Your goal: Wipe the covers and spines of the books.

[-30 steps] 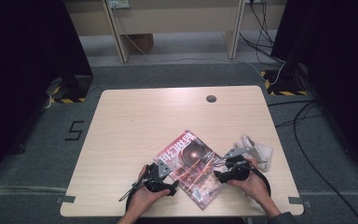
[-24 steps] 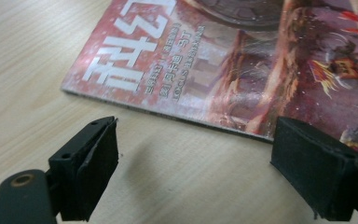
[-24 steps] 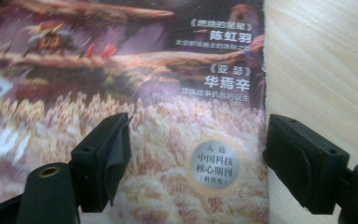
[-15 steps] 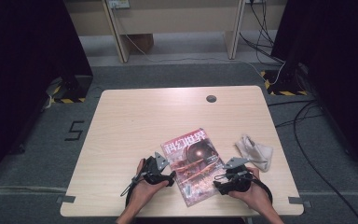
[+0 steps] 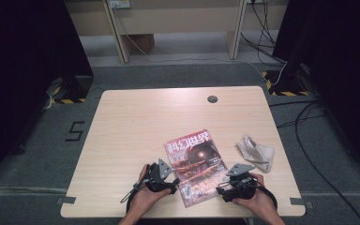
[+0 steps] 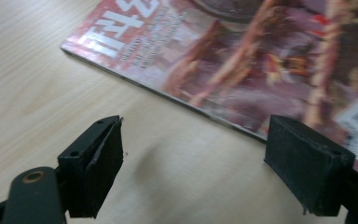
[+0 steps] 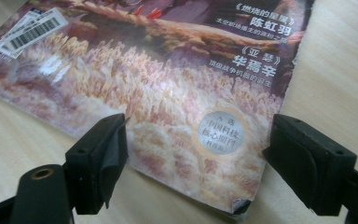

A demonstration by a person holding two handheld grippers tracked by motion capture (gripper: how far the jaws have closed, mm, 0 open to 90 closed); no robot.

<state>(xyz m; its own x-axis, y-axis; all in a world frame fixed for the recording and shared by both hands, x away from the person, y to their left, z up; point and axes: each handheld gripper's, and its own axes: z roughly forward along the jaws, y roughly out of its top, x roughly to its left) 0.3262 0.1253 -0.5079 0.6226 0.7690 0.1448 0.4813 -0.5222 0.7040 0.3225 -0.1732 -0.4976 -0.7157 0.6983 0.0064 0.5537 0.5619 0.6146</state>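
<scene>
fingers: both sets open, flanking magazine (image 5: 196,165) near edge | risk: thin cover slides on surface (image 5: 136,126), fingers scrape wood, creasing corner

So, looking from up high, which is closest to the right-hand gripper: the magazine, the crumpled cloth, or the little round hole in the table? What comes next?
From the right gripper:
1. The magazine, just beside it, toward the table's middle.
2. The crumpled cloth, a bit farther up, by the table's right edge.
3. The round hole, farthest, near the table's far edge.

A lab: black curtains (image 5: 23,70), hazard tape (image 5: 68,100), floor cables (image 5: 304,117)
</scene>
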